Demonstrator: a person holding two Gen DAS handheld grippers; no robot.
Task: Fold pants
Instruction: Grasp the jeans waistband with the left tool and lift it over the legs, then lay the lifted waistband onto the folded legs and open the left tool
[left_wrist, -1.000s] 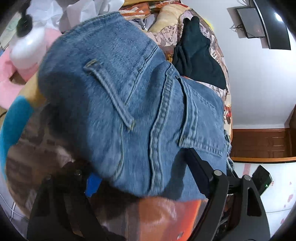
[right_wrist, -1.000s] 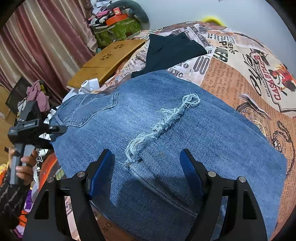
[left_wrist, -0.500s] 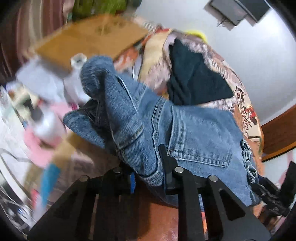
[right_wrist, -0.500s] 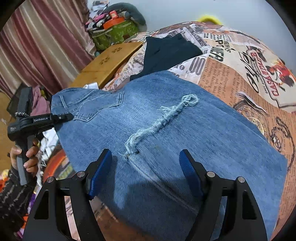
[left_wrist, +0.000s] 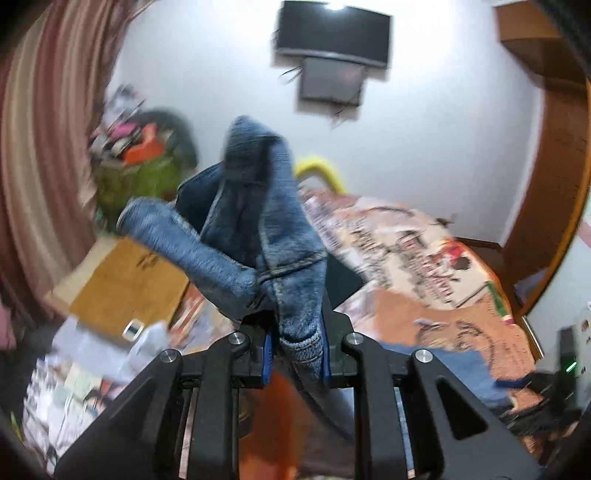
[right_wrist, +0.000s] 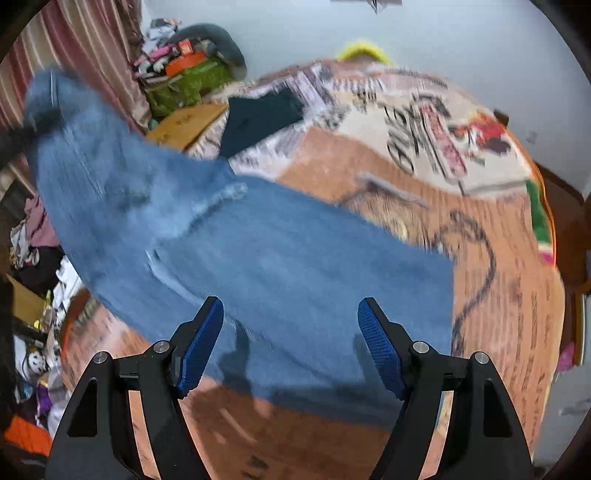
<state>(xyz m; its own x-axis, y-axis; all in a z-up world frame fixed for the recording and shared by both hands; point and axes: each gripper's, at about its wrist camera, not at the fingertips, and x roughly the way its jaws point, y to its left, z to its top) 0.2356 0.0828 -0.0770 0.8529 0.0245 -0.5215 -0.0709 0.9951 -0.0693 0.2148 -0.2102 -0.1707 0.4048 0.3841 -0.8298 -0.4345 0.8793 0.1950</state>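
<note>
the blue jeans (right_wrist: 280, 266) lie partly on the bed, over a bedspread (right_wrist: 509, 295) with orange and newspaper-like print. in the right wrist view most of the denim is spread flat on the cover, with a frayed tear across the fabric, and one end rises up toward the upper left of the picture, off the bed. in the left wrist view this raised end (left_wrist: 266, 236) is bunched into thick folds and stands above the tool, with a seam and a stitched edge visible.

the left gripper (left_wrist: 297, 354) is clamped on this bunched denim; its blue pads press the cloth from both sides and only the fabric is between them. its jaws have just been closing on the cloth. the right gripper (right_wrist: 290, 343) has its jaws wide apart, with nothing between the blue pads (right_wrist: 201, 347); it hangs above the flat part of the jeans, near the edge of the cloth, and i cannot tell if it touches it.

further on the bed lies a dark folded garment (right_wrist: 262, 118), apart from the jeans. beside the bed is a low wooden table (left_wrist: 129, 280), and behind it a green bag (right_wrist: 184, 85) with clutter on top. a striped curtain (left_wrist: 44, 147) hangs at the left. on the white wall is a dark screen (left_wrist: 332, 37). both pictures are blurred.
</note>
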